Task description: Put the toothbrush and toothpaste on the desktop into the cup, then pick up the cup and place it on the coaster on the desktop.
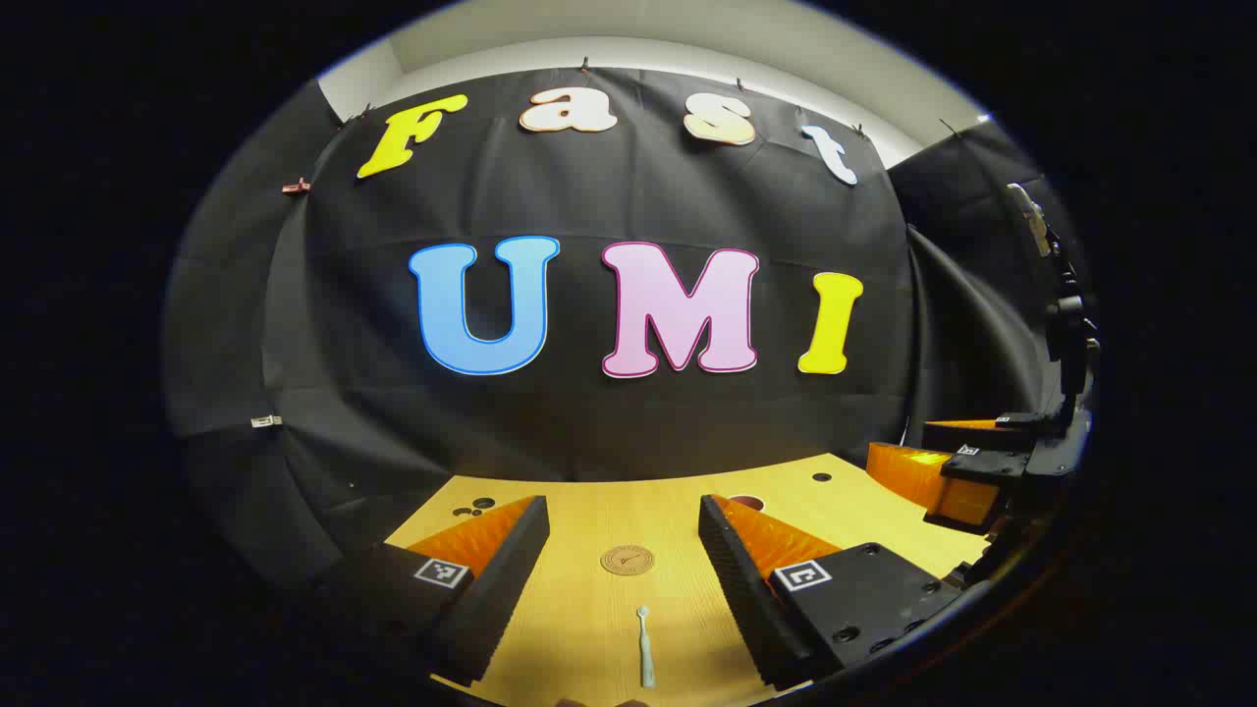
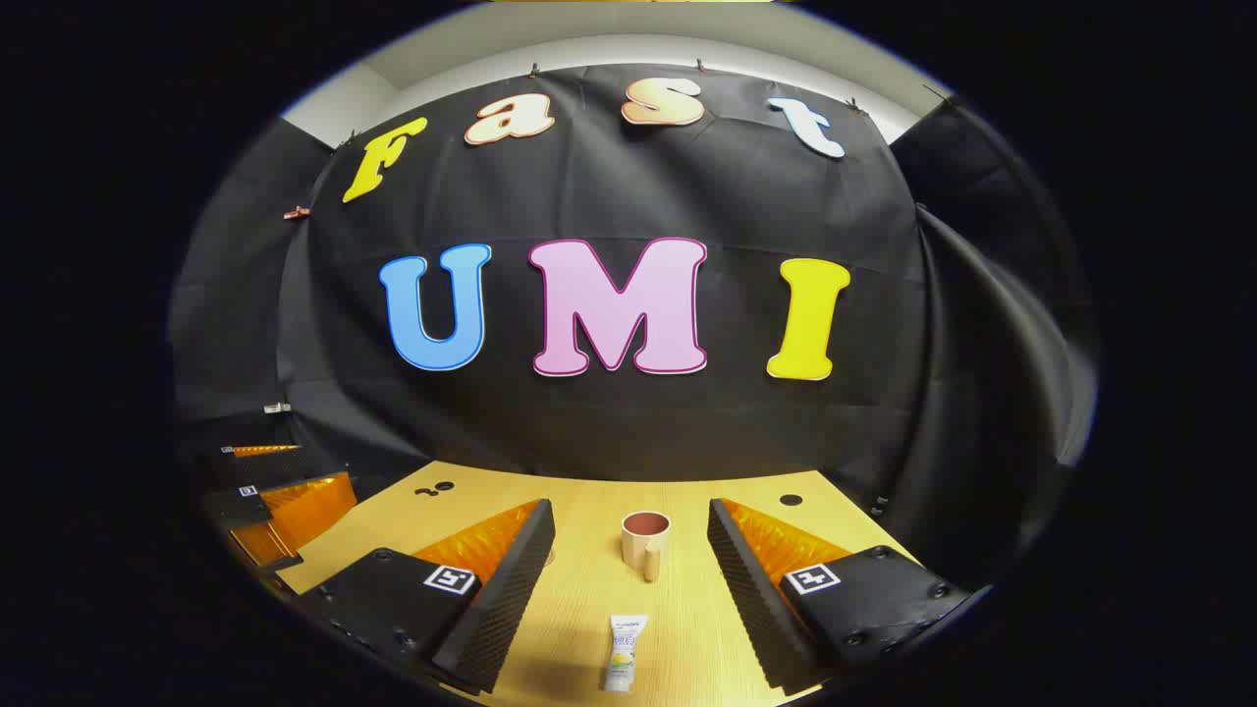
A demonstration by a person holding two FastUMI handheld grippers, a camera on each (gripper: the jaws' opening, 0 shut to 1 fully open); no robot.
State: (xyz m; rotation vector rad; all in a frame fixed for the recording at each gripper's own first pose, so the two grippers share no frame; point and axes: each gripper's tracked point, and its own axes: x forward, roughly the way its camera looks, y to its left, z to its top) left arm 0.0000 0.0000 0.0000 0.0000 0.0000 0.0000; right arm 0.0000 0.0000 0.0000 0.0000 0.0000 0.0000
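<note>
In the left gripper view a pale toothbrush [image 1: 645, 646] lies on the wooden desktop [image 1: 589, 609], head pointing away, between the fingers of my open left gripper [image 1: 624, 530]. Beyond it sits a round brown coaster [image 1: 628, 560]. The cup's rim [image 1: 746, 502] peeks over the right finger. At the right edge the other gripper [image 1: 957, 462] hovers. In the right gripper view a small toothpaste tube [image 2: 624, 652] lies near the front, between the fingers of my open right gripper [image 2: 630, 530]. The cup [image 2: 644, 542], beige with a reddish inside, stands upright farther back. The left gripper [image 2: 270, 491] shows at far left.
Small dark holes mark the desktop at the back left [image 1: 473, 507] and back right [image 1: 821, 477]. The black cloth wall [image 2: 628, 422] rises right behind the desk's far edge.
</note>
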